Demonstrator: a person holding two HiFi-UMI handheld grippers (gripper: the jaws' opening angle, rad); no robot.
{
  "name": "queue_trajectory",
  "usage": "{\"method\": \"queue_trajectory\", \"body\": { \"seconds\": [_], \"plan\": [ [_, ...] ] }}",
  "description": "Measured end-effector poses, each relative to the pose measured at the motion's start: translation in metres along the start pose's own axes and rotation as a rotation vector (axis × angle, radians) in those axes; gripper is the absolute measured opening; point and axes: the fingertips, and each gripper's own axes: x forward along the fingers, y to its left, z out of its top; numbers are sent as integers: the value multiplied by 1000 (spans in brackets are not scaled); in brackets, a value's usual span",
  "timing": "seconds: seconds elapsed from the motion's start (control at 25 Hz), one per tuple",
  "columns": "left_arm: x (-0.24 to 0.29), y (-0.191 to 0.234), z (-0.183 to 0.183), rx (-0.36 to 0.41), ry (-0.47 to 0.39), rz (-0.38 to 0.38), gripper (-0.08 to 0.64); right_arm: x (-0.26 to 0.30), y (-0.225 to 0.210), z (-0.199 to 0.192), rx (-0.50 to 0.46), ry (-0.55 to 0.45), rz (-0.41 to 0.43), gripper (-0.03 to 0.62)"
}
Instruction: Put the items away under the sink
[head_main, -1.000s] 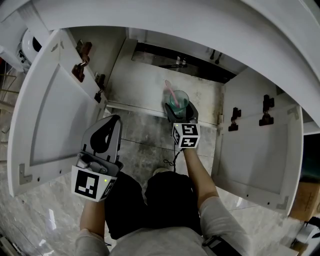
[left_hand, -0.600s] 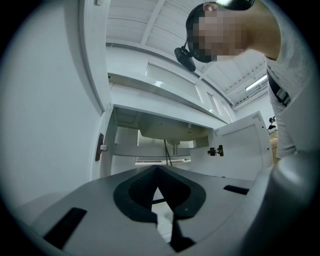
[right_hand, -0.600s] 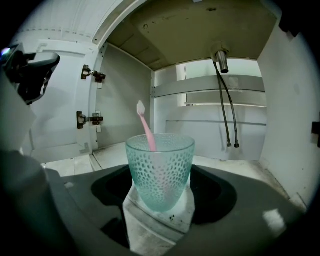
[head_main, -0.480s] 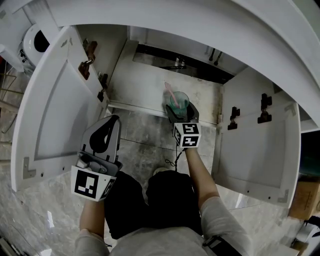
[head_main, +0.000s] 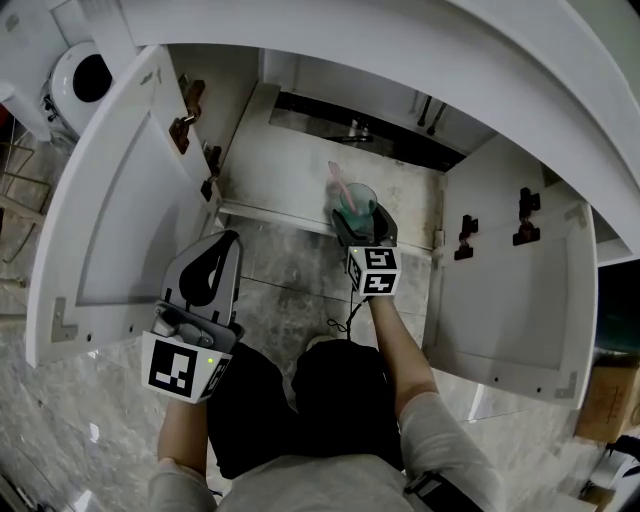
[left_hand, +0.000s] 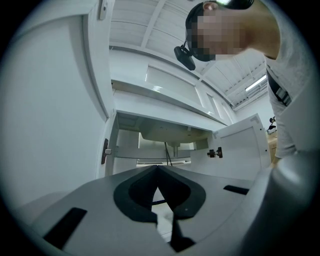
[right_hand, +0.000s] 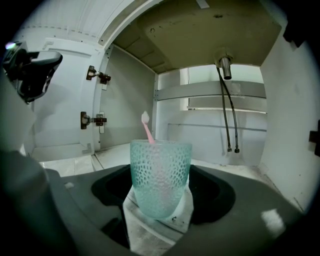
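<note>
Teal dimpled plastic fills your right claw (head_main: 362, 220): the cup (right_hand: 161, 177), with a pink toothbrush (right_hand: 148, 131) leaning out of its left side, is clamped between the two jaws low on its walls. It stands upright just inside the open cabinet under the sink, over the front part of the cabinet floor (head_main: 285, 180). Neither view settles whether its base touches that floor. Your left claw (left_hand: 158, 170) hangs back outside the cabinet near your knee, its jaws closed tip to tip with nothing between them. Both doors stand wide, the left door (head_main: 120, 210) and the right door (head_main: 510, 290), so nothing blocks the opening. The step in hand looks like the placing itself: the cup is carried in but not yet let go. What comes next calls for a level descent until the base sits flat, because the toothbrush is loose in the cup and any tilt could tip it out or topple the cup. Choose a spot clear of the two hoses (right_hand: 227, 110) hanging at the back right; the pale floor ahead and to the left looks free. Once the cup bears its own weight, part the jaws evenly and draw the right claw straight back along its own line, so that neither jaw drags the cup sideways. The left claw has no part in this unless a door swings in.
</note>
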Motion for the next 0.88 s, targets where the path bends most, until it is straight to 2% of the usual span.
{"method": "queue_trajectory", "body": {
  "seconds": [0.2, 0.4, 0.88],
  "plan": [
    [-3, 4, 2, 8, -2, 12, 8, 7, 0, 5, -19, -37, -13, 362],
    [-3, 4, 2, 18, -5, 22, 8, 23, -6, 14, 4, -67, -20, 362],
    [2, 0, -2, 21, 7, 9, 8, 22, -8, 2, 17, -37, -27, 364]
  ]
}}
